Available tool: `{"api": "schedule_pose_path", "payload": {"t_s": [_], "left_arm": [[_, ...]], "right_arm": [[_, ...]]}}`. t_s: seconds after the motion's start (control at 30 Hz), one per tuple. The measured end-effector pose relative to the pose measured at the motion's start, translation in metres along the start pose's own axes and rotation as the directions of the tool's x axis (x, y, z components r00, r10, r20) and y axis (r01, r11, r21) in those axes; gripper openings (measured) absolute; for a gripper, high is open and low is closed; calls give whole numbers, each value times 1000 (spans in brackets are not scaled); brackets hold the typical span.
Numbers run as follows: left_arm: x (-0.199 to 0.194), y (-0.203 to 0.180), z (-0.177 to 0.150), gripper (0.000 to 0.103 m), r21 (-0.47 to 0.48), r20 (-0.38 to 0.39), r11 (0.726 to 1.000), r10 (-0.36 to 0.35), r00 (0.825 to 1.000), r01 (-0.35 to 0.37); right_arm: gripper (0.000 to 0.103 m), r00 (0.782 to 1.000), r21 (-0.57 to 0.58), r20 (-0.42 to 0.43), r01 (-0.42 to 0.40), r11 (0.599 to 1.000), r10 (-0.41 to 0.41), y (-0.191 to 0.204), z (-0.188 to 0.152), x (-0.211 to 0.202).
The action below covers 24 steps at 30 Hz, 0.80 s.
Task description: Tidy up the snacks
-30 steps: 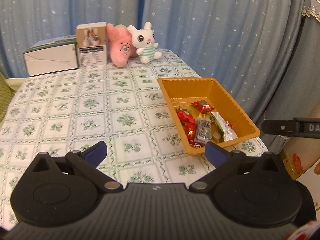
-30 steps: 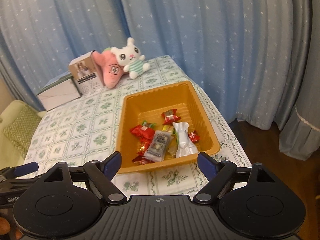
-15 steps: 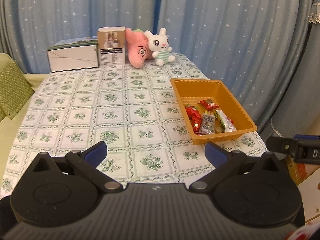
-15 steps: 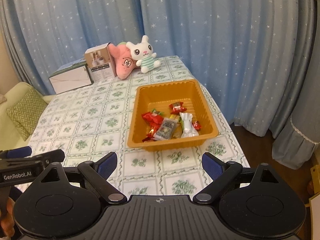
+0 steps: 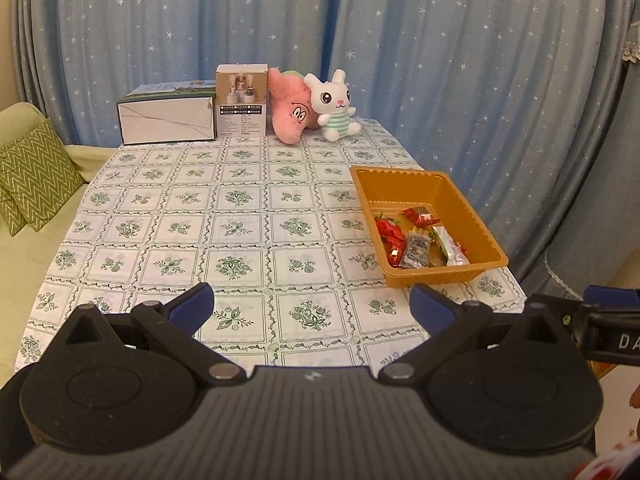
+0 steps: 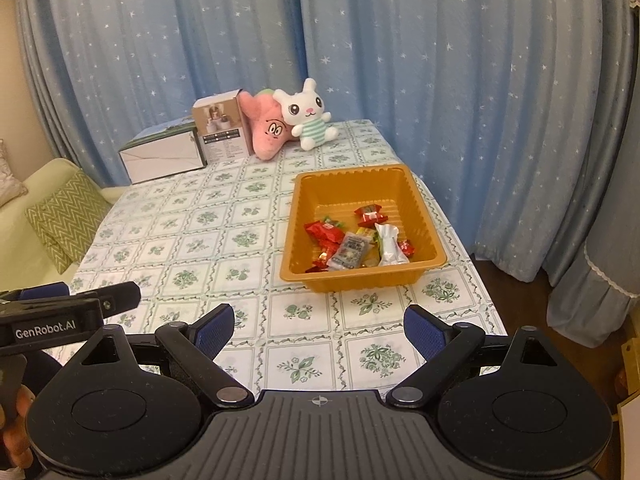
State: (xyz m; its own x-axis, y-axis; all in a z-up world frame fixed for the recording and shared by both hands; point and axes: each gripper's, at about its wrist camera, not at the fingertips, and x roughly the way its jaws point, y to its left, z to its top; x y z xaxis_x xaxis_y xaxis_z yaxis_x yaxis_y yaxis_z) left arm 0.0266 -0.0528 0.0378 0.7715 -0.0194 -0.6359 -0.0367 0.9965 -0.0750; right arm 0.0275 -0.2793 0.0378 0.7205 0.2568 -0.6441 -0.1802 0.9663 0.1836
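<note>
Looking along both claws, I see nothing gripped. My left gripper (image 5: 311,304) stands released, jaws wide, only tablecloth between them. My right gripper (image 6: 319,328) has just finished spreading its jaws and is released too, nothing between its pads.

The snacks (image 6: 356,242) lie heaped at the near end of the orange tray (image 6: 362,280), which sits ahead of the right claw and ahead and to the right of the left one. As far as I can judge, the sorting is done, since no wrapper shows on the tablecloth (image 5: 240,232).

What worries me is the tray's place: it sits close to the table's right edge, and its load is bunched toward my side. A careless brush from a finger could shove it over that edge or tip the wrappers out. The two rigs also ride near each other; the left one shows at the right claw's lower left, so swinging either inward risks a knock.
</note>
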Motion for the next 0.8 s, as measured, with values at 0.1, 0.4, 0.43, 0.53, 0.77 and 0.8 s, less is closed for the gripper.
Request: {"api": "schedule_pose_path", "payload": {"t_s": [0.1, 0.4, 0.43, 0.53, 0.77, 0.8], "left_arm": [[-4, 1, -4, 103, -3, -2, 1000, -7, 1000, 7], [-12, 3, -8, 103, 2, 7, 1000, 4, 1000, -4], [-13, 3, -8, 103, 3, 7, 1000, 4, 1000, -4], [-14, 3, -8, 103, -1, 9, 1000, 3, 1000, -3], [-18, 1, -8, 103, 2, 18, 1000, 9, 1000, -9], [-18, 1, -7, 103, 3, 19, 1000, 8, 1000, -9]], "right_arm": [[91, 1000, -4, 2, 0, 1000, 0, 4, -2, -3], [91, 1000, -14, 11, 4, 1000, -4, 13, -4, -9], [91, 1000, -15, 13, 5, 1000, -5, 14, -4, -10], [91, 1000, -21, 17, 6, 1000, -6, 15, -4, -11], [91, 1000, -20, 25, 8, 1000, -8, 15, -4, -12], [91, 1000, -20, 26, 8, 1000, -8, 15, -4, -13]]}}
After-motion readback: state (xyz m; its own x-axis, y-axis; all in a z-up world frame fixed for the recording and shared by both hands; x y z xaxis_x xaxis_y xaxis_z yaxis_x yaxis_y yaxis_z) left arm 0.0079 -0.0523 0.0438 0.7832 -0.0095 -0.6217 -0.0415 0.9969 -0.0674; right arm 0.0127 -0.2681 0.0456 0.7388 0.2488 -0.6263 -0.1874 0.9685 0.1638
